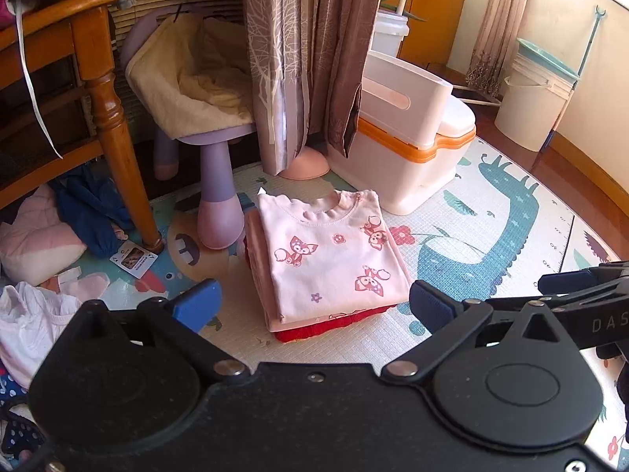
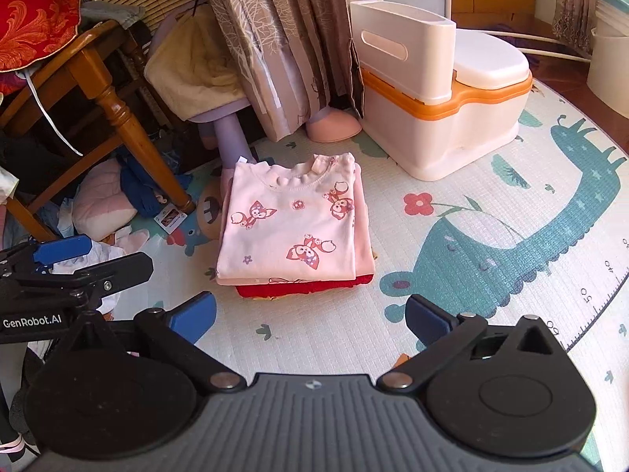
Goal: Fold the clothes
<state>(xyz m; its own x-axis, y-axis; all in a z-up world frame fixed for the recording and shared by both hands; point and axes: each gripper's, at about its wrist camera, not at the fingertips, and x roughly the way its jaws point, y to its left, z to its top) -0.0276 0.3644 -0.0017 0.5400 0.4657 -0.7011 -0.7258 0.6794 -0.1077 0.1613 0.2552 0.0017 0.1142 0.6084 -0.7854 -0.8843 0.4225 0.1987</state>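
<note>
Both tongs (image 1: 314, 306) (image 2: 310, 314) agape — folded pink shirt (image 1: 326, 259) between

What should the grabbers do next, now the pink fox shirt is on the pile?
Probably swing the left gripper toward the crumpled white garment to its left. The pink shirt already lies folded on the stack, and both grippers are open and empty.

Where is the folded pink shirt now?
The pink shirt lies centre in both views, on top of a red garment on the play mat, left of the white potty.
</note>
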